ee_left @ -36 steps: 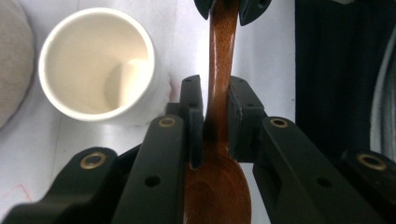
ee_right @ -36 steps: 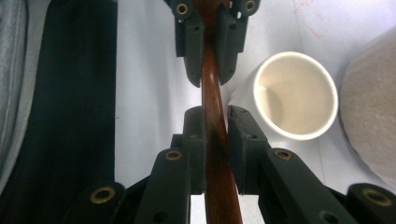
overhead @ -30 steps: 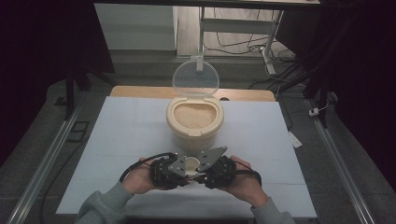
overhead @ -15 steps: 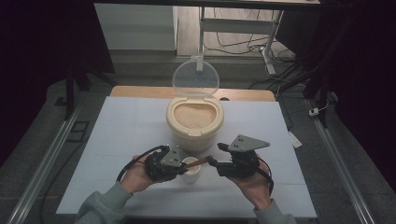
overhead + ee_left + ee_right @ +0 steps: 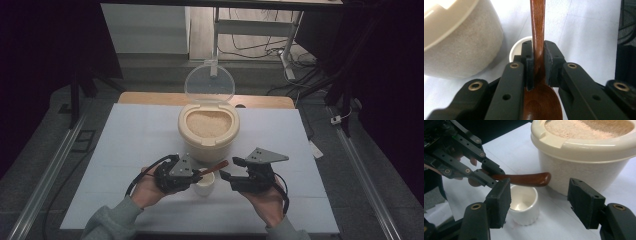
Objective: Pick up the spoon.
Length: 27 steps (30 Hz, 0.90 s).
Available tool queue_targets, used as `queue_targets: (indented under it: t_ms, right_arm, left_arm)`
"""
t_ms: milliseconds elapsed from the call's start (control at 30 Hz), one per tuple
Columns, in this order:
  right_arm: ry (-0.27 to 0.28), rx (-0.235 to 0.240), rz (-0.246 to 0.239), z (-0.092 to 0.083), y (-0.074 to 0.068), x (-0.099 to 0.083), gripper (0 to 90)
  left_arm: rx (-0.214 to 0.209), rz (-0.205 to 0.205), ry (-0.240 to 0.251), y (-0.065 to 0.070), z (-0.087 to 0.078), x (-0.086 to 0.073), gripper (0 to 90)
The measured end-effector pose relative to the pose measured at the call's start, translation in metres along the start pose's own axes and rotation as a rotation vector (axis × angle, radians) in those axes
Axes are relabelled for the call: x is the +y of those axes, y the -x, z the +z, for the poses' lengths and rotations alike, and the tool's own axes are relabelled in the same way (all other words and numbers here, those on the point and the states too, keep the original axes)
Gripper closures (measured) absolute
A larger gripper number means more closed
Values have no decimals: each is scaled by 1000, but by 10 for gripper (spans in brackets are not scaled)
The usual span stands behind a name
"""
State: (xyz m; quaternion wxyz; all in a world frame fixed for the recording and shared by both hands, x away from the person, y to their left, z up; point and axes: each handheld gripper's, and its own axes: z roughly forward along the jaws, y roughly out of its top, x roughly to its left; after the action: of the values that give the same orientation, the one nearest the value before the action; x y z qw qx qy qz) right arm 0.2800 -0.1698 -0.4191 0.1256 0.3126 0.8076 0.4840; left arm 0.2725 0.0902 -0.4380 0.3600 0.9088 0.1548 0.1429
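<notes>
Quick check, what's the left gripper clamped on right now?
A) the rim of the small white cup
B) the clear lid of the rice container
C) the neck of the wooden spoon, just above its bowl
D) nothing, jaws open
C: in the left gripper view the left gripper has its pads pressed on the wooden spoon just above the bowl, handle pointing away over the small white cup.

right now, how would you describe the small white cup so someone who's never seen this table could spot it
Start at the big cream tub of grain in the middle of the white table. Just in front of it, on the person's side, stands the cup, between the left gripper and the right gripper. It is the only small, empty white vessel there, under the brown wooden spoon.
</notes>
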Motion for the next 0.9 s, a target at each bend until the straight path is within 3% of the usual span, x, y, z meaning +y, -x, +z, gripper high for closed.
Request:
queue_targets:
  t_ms: [433,900]
  right_arm:
    - [32,64,54,14,-7,-3,482]
    - [107,146,124,13,-6,-2,633]
  left_arm:
    - [1,23,39,7,-3,5,784]
    - [14,32,30,9,-3,5,786]
